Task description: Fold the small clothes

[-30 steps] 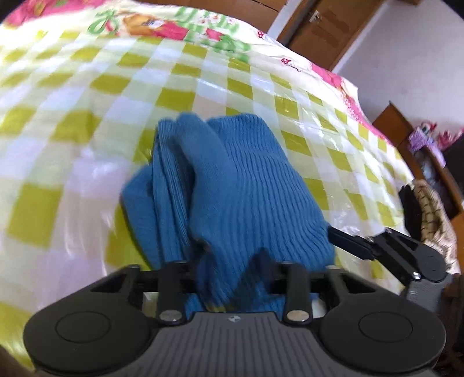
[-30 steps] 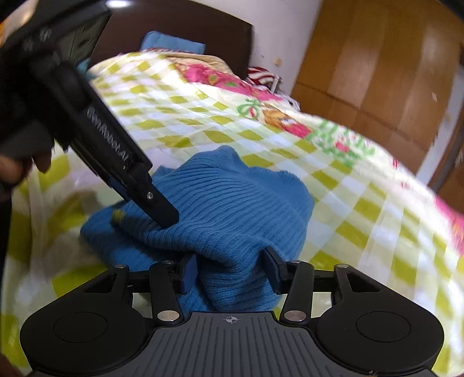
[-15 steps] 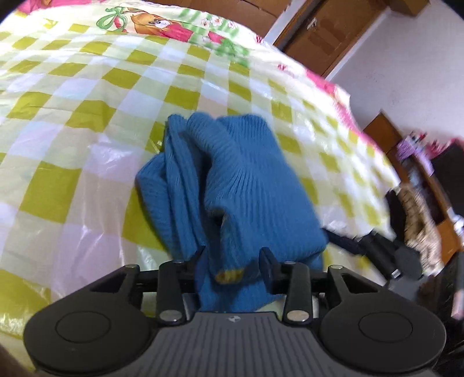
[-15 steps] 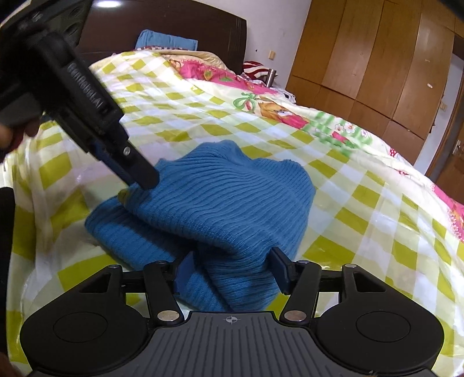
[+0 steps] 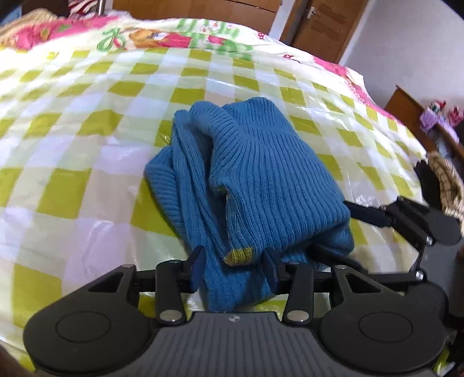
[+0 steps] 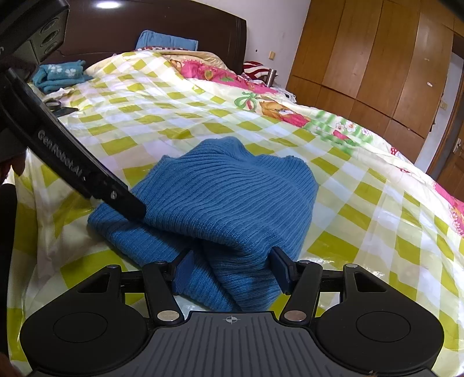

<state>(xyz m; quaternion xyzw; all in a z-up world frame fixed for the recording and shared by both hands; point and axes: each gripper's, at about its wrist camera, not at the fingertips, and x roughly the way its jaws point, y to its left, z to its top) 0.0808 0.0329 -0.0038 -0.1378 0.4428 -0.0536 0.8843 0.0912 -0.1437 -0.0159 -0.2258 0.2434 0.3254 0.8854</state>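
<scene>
1. On the bed (image 6: 362,220), toward its near side, lies the blue knit garment (image 5: 261,174), bunched in a folded heap on the green-and-white checked cover, with one near corner showing a yellow patch.
2. Left tool (image 5: 233,262): its jaws have just been opening. A second ago they were nearly together on the near edge of the knit; now they stand spread, with that edge lying loose between them. Treat the grip as released.
3. Right tool (image 6: 230,268): its jaws have likewise just been opening and now stand at full spread. The near fold of the garment lies between the pads, touching or almost touching them; no pinch is visible.
4. Meaning for the task: both releases judged together suggest this fold has been laid down. The heap is rounded and uneven rather than flat, so expect to press or square it, or to make a further fold.
5. Edges: the left tool's finger rests against the garment's left edge in the right wrist view. The right tool's fingers sit at its right edge in the left wrist view.
6. Open room: the cover is bare far beyond and to the left of the garment. Folded blue cloths (image 6: 58,75) lie well apart at the far left near the headboard (image 6: 145,26). You have clearance to draw both tools back toward the near side.
</scene>
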